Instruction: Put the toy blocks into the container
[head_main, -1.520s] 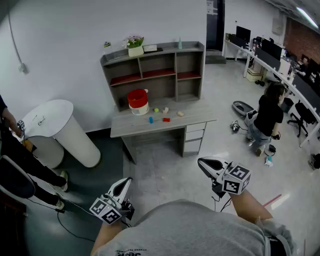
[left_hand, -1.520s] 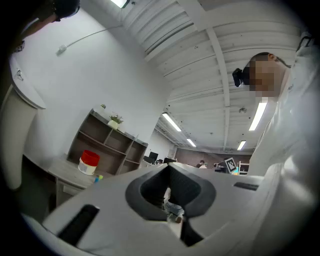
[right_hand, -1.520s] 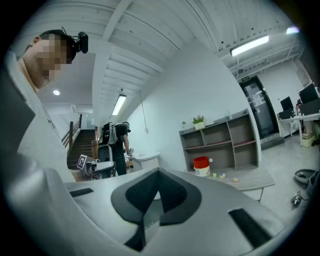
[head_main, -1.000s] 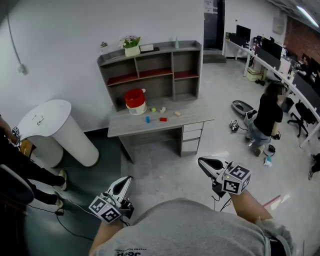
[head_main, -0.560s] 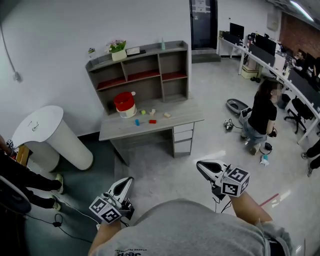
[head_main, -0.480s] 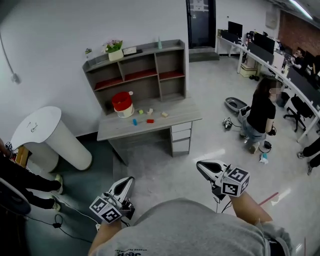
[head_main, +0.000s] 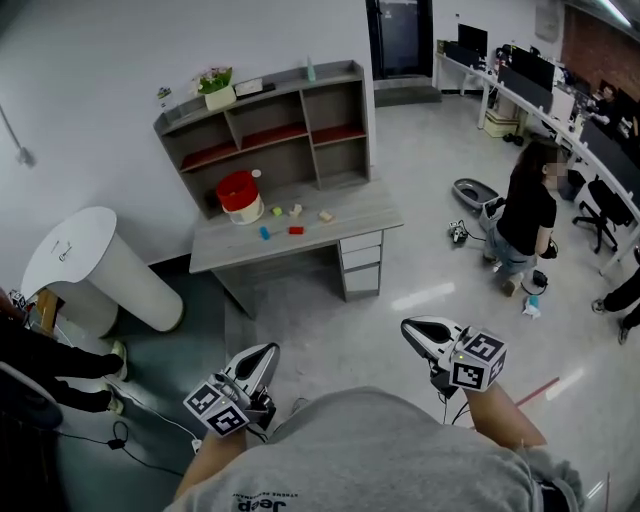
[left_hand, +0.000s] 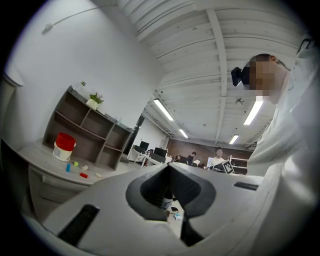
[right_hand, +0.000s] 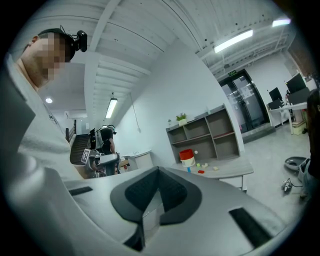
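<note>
Walking up is the step in hand. The left hand-held gripper (head_main: 263, 354) is closed and empty. The red container (head_main: 238, 194) stands on the counter (head_main: 350, 215) far ahead, with the toy blocks (head_main: 281, 222) scattered just right of it. The right hand-held gripper (head_main: 412, 327) is closed and empty too. Next, likely: get within reach and open over a block. Against the earlier frames, the counter sits further left.

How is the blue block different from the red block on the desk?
The blue block is blue; the red block is red. The blue block lies nearer the bucket, the red block further right. Both are small, lie on the desk and are outside the bucket.
</note>
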